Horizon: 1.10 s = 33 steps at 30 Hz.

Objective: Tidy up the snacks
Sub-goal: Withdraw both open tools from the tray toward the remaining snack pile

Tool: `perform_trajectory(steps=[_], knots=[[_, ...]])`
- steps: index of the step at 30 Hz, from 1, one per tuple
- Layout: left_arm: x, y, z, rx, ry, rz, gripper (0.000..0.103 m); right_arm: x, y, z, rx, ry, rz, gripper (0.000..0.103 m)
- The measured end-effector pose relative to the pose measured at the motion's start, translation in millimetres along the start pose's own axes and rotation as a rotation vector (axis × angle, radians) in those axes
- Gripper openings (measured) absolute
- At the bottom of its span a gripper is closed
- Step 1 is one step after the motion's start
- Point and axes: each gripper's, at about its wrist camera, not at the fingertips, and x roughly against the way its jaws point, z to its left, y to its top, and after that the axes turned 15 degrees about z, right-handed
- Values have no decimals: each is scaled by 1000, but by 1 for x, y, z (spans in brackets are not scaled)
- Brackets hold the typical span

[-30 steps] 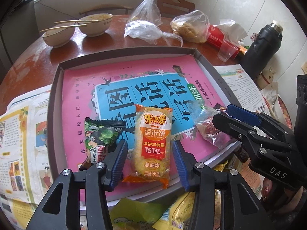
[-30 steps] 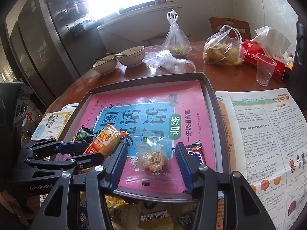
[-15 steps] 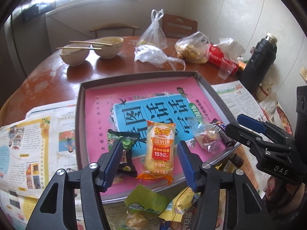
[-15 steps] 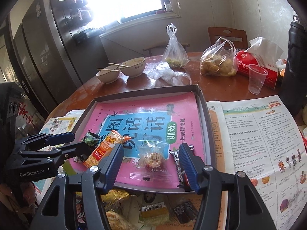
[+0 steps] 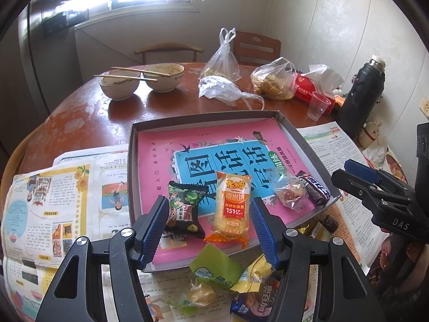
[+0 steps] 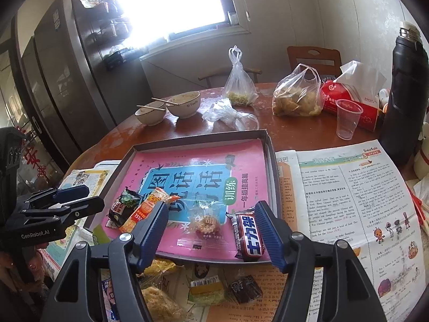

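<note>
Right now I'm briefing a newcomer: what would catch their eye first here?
The shallow tray lined with a bright pink and blue book cover, mid-table. Along its near edge lie four snacks in a row, the orange rice-cracker pack brightest. Beyond, two used bowls with chopsticks, and a tall black flask at far right.

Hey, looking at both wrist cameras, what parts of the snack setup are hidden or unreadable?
- Left wrist view: loose snacks in front of the tray are partly covered by the left gripper and cut by the bottom edge.
- Right wrist view: rice cracker pack is partly behind a finger of the right gripper.
- Both views: newspaper text too small.
</note>
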Motion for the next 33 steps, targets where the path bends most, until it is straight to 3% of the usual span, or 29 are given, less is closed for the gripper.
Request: perform_trajectory(steps=[11, 19, 33], knots=[[3, -9, -4, 7, -22, 7, 66, 6, -3, 10, 17, 30, -11, 70], [8, -17, -2, 20, -11, -4, 66, 10, -10, 20, 47, 36, -14, 75], [12, -38, -8, 16, 13, 7, 70, 13, -25, 24, 85, 60, -2, 76]])
